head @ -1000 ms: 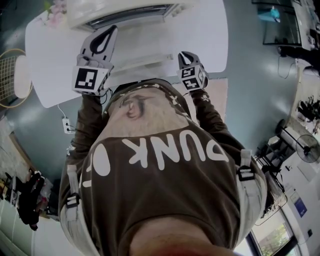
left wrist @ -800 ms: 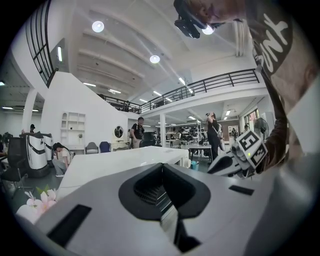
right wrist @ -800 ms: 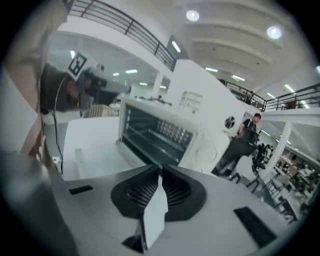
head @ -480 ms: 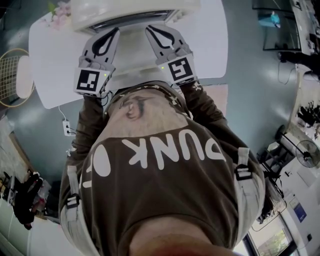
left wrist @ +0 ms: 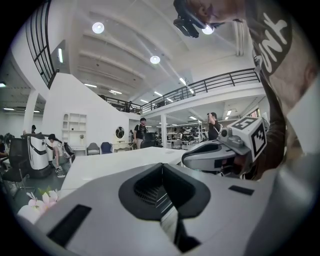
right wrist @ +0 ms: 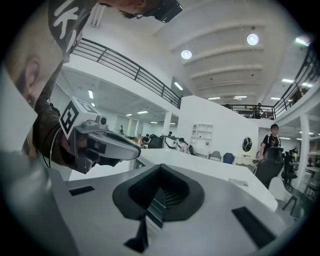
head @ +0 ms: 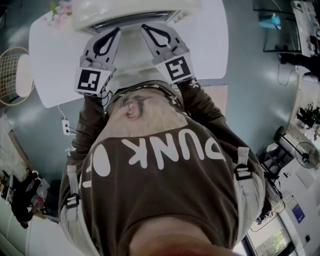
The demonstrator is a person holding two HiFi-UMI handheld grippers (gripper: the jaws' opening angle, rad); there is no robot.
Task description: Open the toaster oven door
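A white, flat-topped bench with rounded corners (head: 50, 70) is seen from above, set on a grey-green floor (head: 240, 100). A cream-white toaster oven (head: 130, 9) is stood directly on the top at the far edge. A small bunch of pale pink flowers (head: 56, 11) is laid at the far left corner, just beside the toaster oven. In the left gripper view the flowers (left wrist: 42, 201) are seen low at the left, on the bench (left wrist: 110, 165). The white top (right wrist: 210, 170) is also shown in the right gripper view.
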